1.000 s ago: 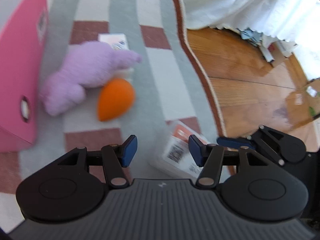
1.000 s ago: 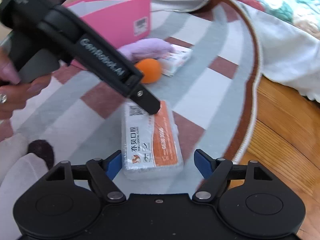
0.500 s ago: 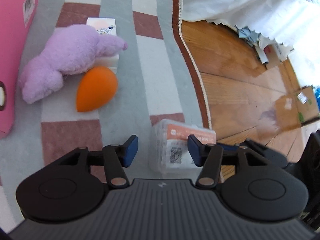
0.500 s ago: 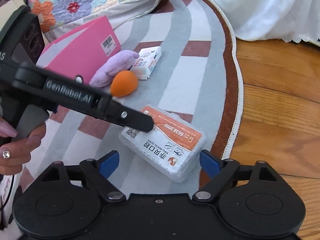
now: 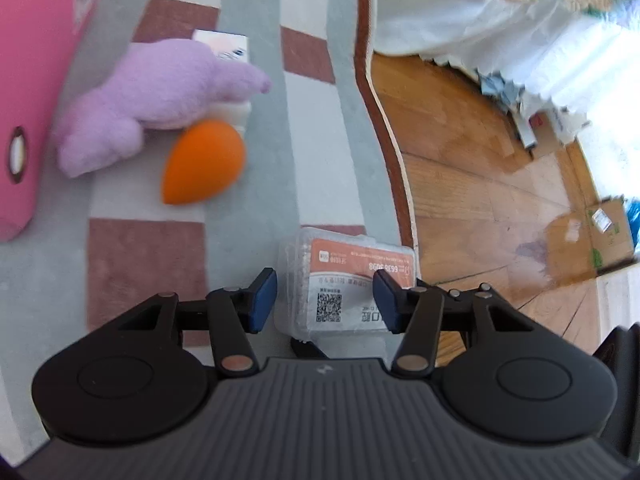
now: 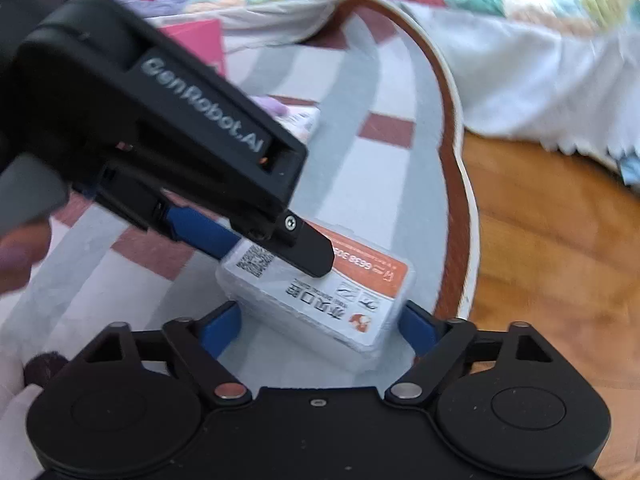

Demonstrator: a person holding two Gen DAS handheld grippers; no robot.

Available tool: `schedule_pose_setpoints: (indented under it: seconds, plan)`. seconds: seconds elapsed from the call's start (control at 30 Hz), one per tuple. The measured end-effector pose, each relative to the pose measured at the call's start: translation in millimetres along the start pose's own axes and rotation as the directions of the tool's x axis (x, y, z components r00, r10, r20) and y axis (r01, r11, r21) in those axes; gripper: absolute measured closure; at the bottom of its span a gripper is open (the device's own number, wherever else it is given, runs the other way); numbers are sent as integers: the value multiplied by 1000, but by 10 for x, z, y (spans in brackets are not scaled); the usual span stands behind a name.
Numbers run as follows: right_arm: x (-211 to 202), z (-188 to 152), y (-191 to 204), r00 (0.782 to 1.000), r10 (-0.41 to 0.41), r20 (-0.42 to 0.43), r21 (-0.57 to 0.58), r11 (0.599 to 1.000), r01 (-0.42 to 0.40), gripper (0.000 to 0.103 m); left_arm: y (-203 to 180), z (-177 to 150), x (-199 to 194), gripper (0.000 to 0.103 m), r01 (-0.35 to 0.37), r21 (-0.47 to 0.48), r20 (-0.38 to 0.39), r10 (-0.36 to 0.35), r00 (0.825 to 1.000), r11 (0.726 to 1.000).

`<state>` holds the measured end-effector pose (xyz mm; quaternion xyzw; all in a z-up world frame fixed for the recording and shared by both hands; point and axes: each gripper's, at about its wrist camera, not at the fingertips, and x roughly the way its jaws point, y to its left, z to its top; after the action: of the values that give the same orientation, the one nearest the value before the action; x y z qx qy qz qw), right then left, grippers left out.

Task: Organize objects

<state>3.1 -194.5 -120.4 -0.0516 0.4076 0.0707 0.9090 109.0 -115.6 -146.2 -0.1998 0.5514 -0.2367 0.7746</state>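
Note:
A clear plastic box with an orange and white label lies on the striped rug near its edge; it also shows in the right wrist view. My left gripper is open, its blue pads on either side of the box's near end. My right gripper is open, its pads on either side of the box from another direction. The left gripper's body crosses the right wrist view and hides part of the box. Farther off lie an orange egg-shaped sponge, a purple plush toy and a small white box.
A pink storage box stands at the left on the rug. The rug's brown edge meets a wooden floor at the right. A bed's white skirt hangs at the back. Cardboard boxes lie on the floor.
Both grippers have moved in closer around the labelled box. The left gripper now straddles its near end, and the right gripper's pads flank it.

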Motion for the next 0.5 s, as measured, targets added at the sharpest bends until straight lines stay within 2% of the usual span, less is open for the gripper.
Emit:
schedule_pose_setpoints:
  seconds: [0.07, 0.13, 0.5]
  plan:
    - [-36, 1, 24, 1000, 13, 16, -15, 1000, -13, 18, 88, 24, -62, 53, 16, -37, 7, -16, 1000, 999]
    - [-61, 23, 49, 999, 38, 24, -24, 999, -37, 21, 114, 22, -126, 52, -3, -26, 17, 4, 1000, 1000]
    - [-344, 246, 251, 988, 156, 12, -49, 987, -155, 27, -20, -25, -741, 52, -79, 143, 22, 77, 997, 987]
